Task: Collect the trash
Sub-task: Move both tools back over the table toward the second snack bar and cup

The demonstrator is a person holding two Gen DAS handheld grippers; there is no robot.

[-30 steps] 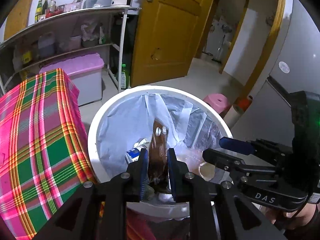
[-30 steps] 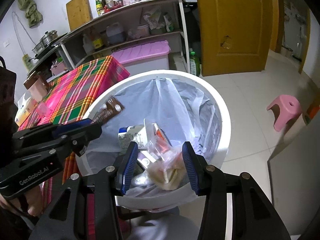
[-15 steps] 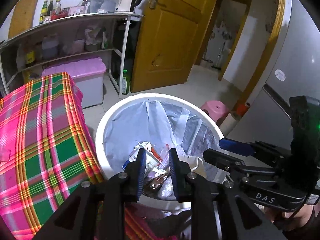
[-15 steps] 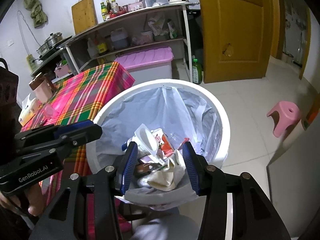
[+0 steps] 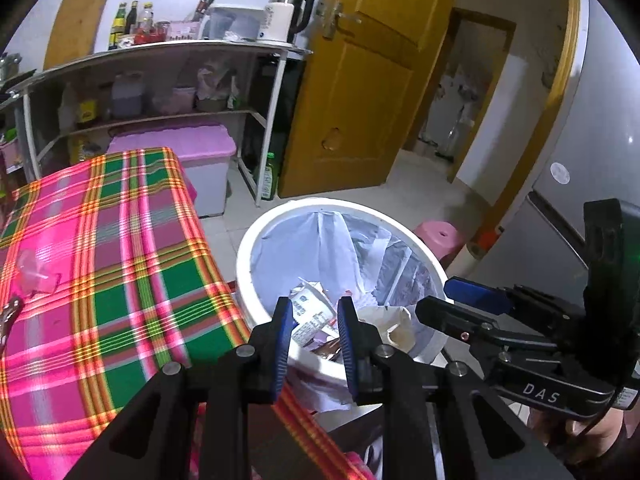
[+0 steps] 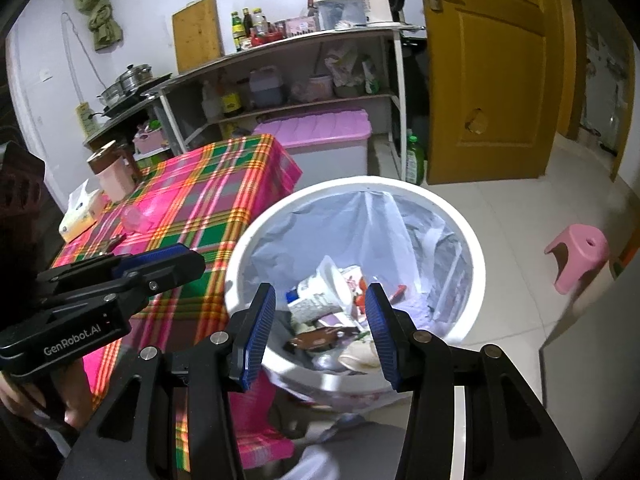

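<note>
Both tongs hang over the bin with nothing between their pads: my left tongs stand with only a narrow gap, my right tongs are spread wider, and neither grips anything.

I see a small kitchen with a pale tiled floor. A counter under a pink, green and orange plaid cloth stands just left of the bin, its corner touching the bin's side. Behind it a pink-lidded storage box sits under a metal shelf rack crowded with bottles, jugs and a kettle. A yellow wooden door stands to the right, and a pink stool sits on the floor well apart from the bin.

My white trash bin is round and lined with a thin translucent bag. The trash lies in its bottom: a white carton with print, crumpled paper, a dark brown wrapper and something cream-coloured.

My right tongs cover the bin's near rim and part of the heap, so I cannot sort the lower pieces. The print on the carton is too small to read. In the left wrist view the cloth is blurred, and a clear item on it is hard to make out.
</note>
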